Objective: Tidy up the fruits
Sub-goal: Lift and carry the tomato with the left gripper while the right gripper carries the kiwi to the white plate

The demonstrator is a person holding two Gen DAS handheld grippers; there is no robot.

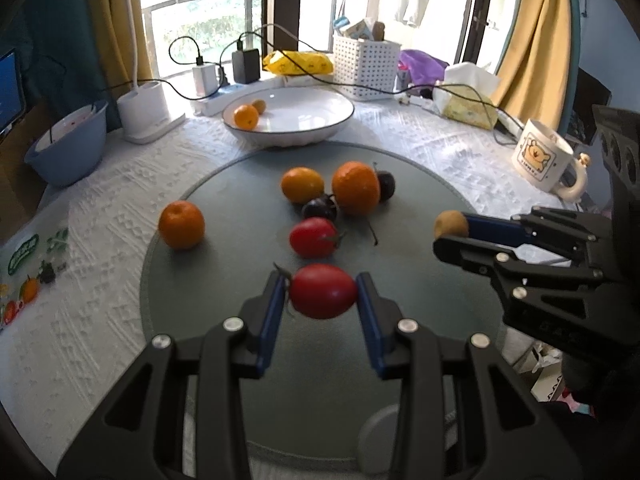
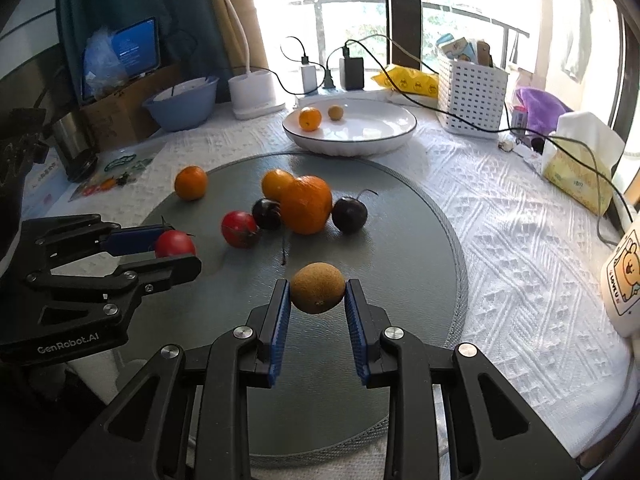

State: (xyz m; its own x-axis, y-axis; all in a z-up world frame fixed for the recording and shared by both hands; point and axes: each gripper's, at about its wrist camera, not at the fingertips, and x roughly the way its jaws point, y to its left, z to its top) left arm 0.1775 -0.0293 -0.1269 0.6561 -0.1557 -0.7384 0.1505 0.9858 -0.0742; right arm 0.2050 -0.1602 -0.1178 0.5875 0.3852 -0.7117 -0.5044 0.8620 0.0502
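Between the blue pads of the left claw (image 1: 323, 296) sits a red tomato (image 1: 323, 291), pinched end to end so its long axis runs across the jaws, stem end at the left pad; the right claw (image 2: 317, 294) likewise grips a small brown kiwi-like fruit (image 2: 317, 288) by its sides, both lifted just clear of the round grey mat (image 1: 420, 208). Straight ahead of both claws, past the loose oranges, dark plums and second tomato (image 1: 313, 237), the white bowl (image 1: 320, 128) stands on the surface, already holding an orange (image 1: 246, 116) and a brown fruit. I judge the left claw slightly nearer its rim.
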